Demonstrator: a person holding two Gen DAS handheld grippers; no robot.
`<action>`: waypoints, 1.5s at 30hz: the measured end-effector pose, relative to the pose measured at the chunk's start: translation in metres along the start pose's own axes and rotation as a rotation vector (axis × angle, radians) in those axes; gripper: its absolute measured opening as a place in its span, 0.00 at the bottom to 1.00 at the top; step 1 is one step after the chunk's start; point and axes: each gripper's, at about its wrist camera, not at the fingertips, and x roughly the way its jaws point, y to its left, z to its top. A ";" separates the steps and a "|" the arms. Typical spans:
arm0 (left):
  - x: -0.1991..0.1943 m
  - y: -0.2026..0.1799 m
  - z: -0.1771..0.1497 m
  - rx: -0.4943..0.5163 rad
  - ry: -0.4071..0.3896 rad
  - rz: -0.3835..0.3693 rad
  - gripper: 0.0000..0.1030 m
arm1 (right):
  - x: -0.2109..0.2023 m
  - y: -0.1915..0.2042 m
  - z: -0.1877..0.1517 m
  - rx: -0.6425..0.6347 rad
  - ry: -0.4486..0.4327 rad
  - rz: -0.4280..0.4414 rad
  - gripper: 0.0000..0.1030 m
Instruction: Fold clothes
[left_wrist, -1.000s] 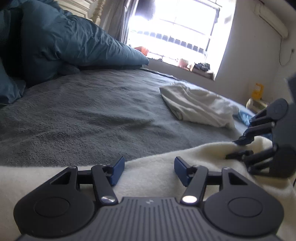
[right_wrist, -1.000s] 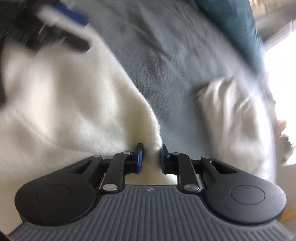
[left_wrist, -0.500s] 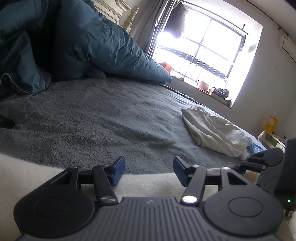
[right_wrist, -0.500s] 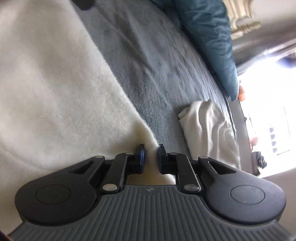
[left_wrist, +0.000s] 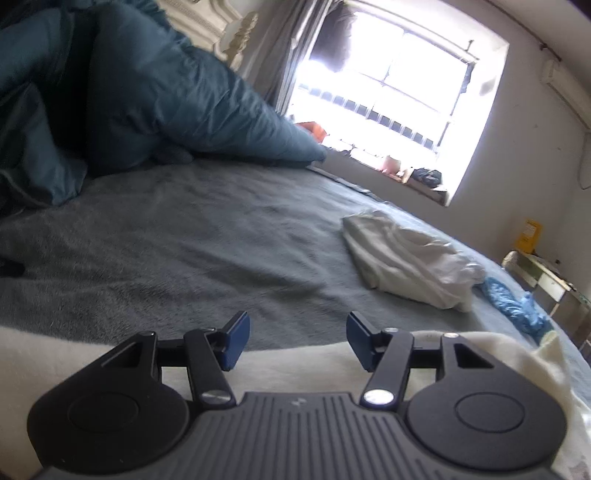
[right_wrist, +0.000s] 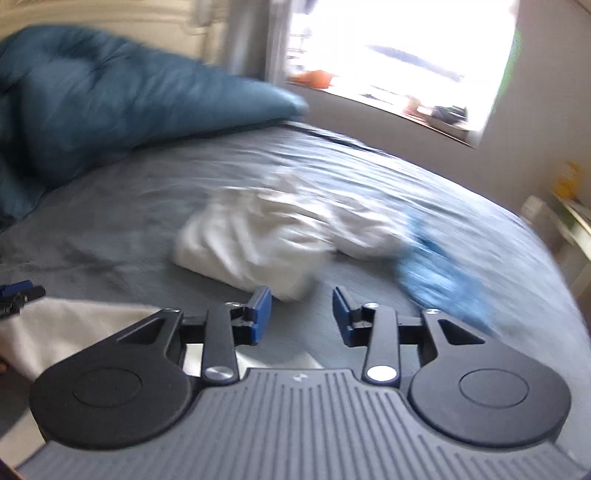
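The left tongs (left_wrist: 297, 339) stand open and empty, low over the cream fleece garment (left_wrist: 303, 365) that lies directly beneath them on the near edge of the bed (left_wrist: 184, 240). Its far edge runs crosswise just ahead of the fingertips, so its long axis seems to lie left to right. The right tongs (right_wrist: 301, 314) are also open, holding nothing, with only a corner of that fleece (right_wrist: 74, 328) showing at their lower left. Ahead of the right tongs, near but not touching, sits the crumpled white garment (right_wrist: 258, 240), with a blue cloth (right_wrist: 439, 273) just beyond it to the right. I judge the right tongs nearer the white garment. Bare grey bedding to the left leaves open room; the teal duvet (left_wrist: 147, 92) bounds the far side.
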 end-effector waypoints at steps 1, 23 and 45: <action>-0.004 -0.003 0.001 0.005 -0.006 -0.017 0.58 | -0.022 -0.017 -0.011 0.016 0.000 -0.023 0.41; 0.176 -0.166 0.038 0.238 0.425 -0.401 0.75 | 0.128 -0.083 -0.114 0.230 0.147 0.378 0.64; 0.176 -0.217 -0.002 0.470 0.478 -0.612 0.15 | 0.067 -0.047 -0.144 -0.034 -0.071 0.376 0.08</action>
